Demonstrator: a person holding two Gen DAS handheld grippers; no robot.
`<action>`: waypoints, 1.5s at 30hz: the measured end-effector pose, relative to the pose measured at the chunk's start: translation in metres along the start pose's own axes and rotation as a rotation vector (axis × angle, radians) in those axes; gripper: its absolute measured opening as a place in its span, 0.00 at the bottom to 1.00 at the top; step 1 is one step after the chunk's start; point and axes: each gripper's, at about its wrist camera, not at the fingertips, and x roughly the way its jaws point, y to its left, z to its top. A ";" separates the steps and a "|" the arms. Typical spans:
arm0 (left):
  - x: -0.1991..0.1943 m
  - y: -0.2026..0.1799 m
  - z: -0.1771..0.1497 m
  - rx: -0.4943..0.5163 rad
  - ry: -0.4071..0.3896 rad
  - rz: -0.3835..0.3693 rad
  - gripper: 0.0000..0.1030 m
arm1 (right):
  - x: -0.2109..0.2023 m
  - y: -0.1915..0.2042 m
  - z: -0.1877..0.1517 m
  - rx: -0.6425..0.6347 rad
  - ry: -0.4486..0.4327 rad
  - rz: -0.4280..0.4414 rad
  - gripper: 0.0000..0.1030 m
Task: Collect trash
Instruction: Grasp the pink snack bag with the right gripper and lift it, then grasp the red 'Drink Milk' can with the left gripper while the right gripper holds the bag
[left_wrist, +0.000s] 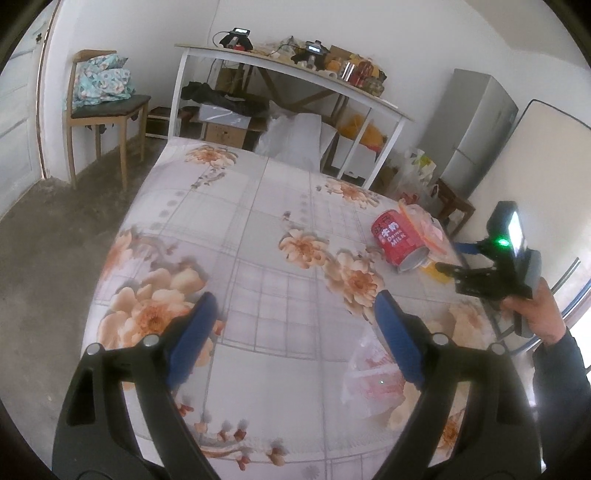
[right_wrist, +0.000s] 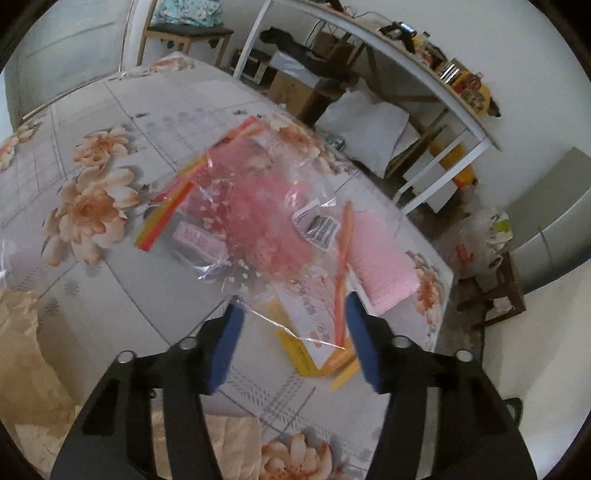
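A red milk can (left_wrist: 397, 238) lies on its side on the flowered bed sheet (left_wrist: 258, 229), at the right. A clear zip bag (right_wrist: 258, 206) with pink contents and an orange seal strip (right_wrist: 343, 277) leans on it. The bag's near corner lies between the blue pads of my right gripper (right_wrist: 295, 343), which stand well apart and do not pinch it. Under the bag lie a pink paper towel (right_wrist: 380, 258) and yellow packaging (right_wrist: 306, 354). My left gripper (left_wrist: 297, 332) hangs open over bare sheet. A thin plastic bag with red print (left_wrist: 369, 376) lies by its right finger.
A white shelf desk (left_wrist: 295, 70) loaded with clutter stands past the bed's far end, with a pillow (left_wrist: 295, 136) below it. A wooden chair (left_wrist: 107, 110) is at the left, a grey fridge (left_wrist: 476, 122) at the right. Plastic bags (right_wrist: 484, 232) and a small stool (right_wrist: 498, 291) are on the floor.
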 end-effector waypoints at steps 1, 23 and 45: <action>0.001 -0.001 0.001 0.004 0.000 0.002 0.80 | 0.003 0.002 0.000 -0.012 -0.001 -0.001 0.45; 0.144 -0.112 0.072 0.045 0.266 -0.105 0.82 | -0.064 -0.049 -0.035 0.350 -0.145 -0.009 0.04; 0.278 -0.165 0.072 -0.082 0.514 -0.154 0.63 | -0.089 -0.062 -0.057 0.503 -0.243 0.052 0.04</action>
